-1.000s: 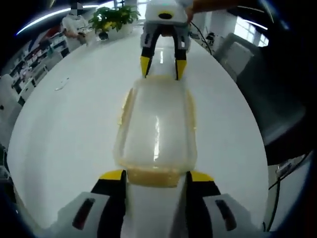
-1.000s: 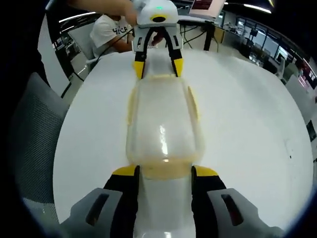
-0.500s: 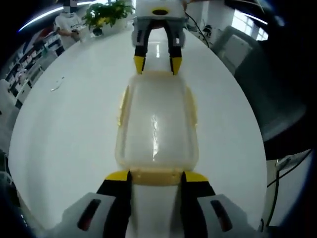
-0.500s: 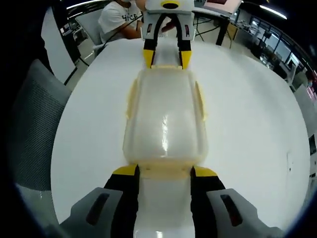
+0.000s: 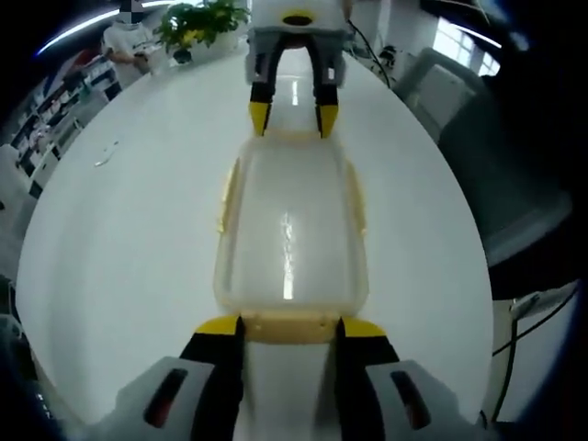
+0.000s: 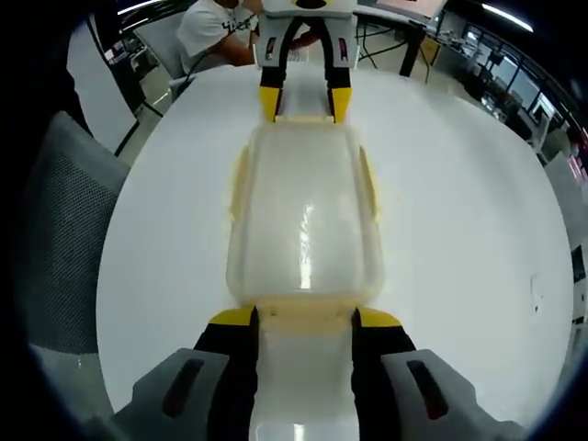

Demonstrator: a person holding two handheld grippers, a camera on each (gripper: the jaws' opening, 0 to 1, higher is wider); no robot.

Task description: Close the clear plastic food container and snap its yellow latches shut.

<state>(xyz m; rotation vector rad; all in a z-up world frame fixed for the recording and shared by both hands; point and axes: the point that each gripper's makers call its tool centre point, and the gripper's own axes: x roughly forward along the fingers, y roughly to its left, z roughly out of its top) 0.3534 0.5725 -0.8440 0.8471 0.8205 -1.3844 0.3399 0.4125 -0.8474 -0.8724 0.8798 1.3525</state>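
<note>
A clear rectangular plastic food container (image 5: 290, 234) with its lid on lies lengthwise on a round white table (image 5: 119, 239), stretched between the two grippers. In the left gripper view, the left gripper (image 5: 288, 328), grey-bodied with black jaws and yellow tips, rises from the bottom edge; its jaws stand apart, one on each side of the pale yellow latch (image 5: 287, 328) at the container's near short end, the tips right at the latch's corners. Whether they actually press on it cannot be told. At the far short end the right gripper (image 5: 286, 118) points down at the container, jaws spread, yellow tips at the container's edge.

The right gripper view shows the same arrangement from the opposite end: the right gripper (image 6: 304, 319) has its jaws apart on both sides of the near yellow latch (image 6: 304, 315), and the left gripper (image 6: 305, 103) meets the container (image 6: 305, 220) at the far end with its jaws likewise spread. Thin yellow latches (image 6: 239, 179) run along both long sides, lying close against the walls.

Beyond the table, a grey mesh chair (image 6: 55, 239) stands near its edge, a person in a white shirt (image 6: 213, 29) sits at the far side, and a potted green plant (image 5: 197, 23) sits on the table's far rim in the left gripper view.
</note>
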